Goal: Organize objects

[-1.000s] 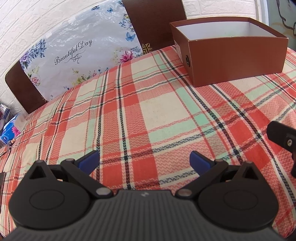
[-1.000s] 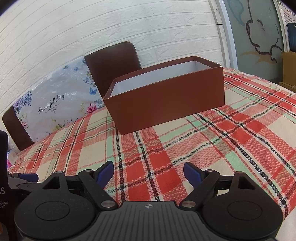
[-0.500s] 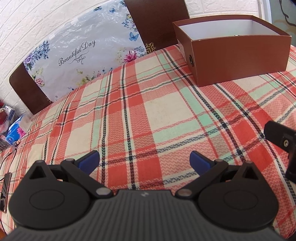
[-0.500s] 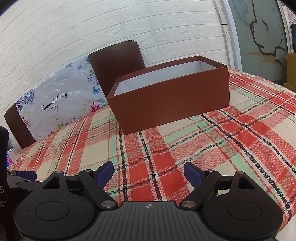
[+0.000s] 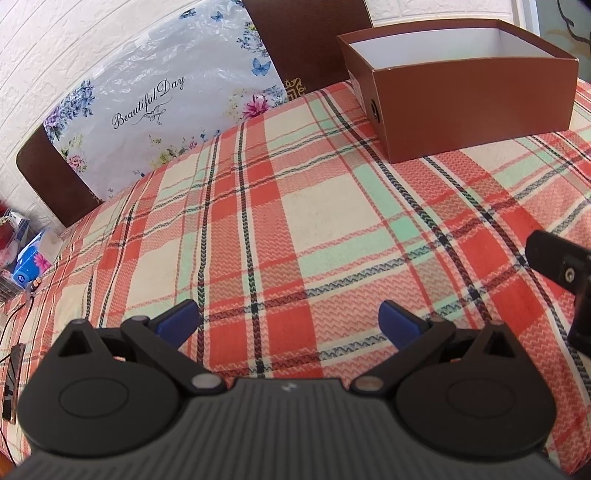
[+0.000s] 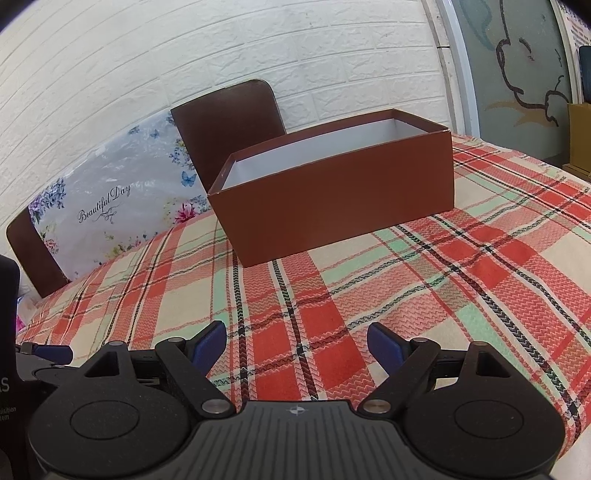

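1. Left wrist view: left gripper (image 5: pixel 290 325) hangs low over the plaid tablecloth (image 5: pixel 332 221), its blue-padded fingers (image 5: pixel 177 319) spread wide with only cloth between them. The brown box (image 5: pixel 476 107), lidless and white inside, stands on the cloth at the far right, well apart from the gripper; what shows of its inside holds nothing. A small round hole marks its near end wall.
2. Same view, surroundings: a floral plastic package (image 5: pixel 162 107) printed "Beautiful Day" leans behind the table's far edge against a dark brown chair back (image 5: pixel 306 33). A blue tissue pack (image 5: pixel 31 264) sits beyond the left edge of the table, and a thin black cable (image 5: pixel 14 317) runs along that side. A black part of the right gripper (image 5: pixel 561 269) reaches in from the right edge.
3. Right wrist view: right gripper (image 6: pixel 297 343) also sits low above the tablecloth (image 6: pixel 443 280), fingers (image 6: pixel 210 341) parted wide and gripping nothing. The brown box (image 6: pixel 340 199) stands straight ahead in the middle distance, its long side facing the camera, its open top showing white walls.
4. Same view, background: the chair back (image 6: pixel 229 122) rises behind the box before a white brick wall (image 6: pixel 221 48), with the floral package (image 6: pixel 110 206) to its left. The left gripper's blue fingertip (image 6: pixel 55 352) shows at the lower left edge.
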A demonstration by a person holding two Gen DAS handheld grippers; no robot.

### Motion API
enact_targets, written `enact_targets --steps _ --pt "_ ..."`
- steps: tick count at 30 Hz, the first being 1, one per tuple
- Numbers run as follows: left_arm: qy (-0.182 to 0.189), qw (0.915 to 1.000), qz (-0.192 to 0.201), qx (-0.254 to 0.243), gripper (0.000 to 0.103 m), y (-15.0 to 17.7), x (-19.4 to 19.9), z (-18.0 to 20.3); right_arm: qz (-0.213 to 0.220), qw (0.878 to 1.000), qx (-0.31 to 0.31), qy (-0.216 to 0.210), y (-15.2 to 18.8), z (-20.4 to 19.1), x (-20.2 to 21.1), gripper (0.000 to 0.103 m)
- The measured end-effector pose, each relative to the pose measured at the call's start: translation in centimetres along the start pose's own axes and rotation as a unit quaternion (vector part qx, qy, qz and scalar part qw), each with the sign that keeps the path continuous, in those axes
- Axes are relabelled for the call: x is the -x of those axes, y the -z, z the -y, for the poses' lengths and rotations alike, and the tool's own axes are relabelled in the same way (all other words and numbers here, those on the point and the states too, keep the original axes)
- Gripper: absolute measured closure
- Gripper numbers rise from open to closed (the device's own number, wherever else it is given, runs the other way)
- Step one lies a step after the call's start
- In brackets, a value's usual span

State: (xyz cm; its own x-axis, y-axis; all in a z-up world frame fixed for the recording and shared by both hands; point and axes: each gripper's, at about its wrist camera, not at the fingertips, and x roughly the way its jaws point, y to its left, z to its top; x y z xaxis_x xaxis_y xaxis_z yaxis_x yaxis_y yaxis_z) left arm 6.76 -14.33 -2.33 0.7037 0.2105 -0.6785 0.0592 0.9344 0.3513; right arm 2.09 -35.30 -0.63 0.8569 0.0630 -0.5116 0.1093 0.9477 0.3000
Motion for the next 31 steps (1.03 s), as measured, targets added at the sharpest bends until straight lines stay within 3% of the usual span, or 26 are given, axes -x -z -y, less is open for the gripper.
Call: enact_targets --steps 31 --pt "0.024 0.9997 0.005 -0.001 0.0 0.27 0.53 0.22 0.002 1.0 0.003 -0.001 0.07 0.04 0.07 0.02"
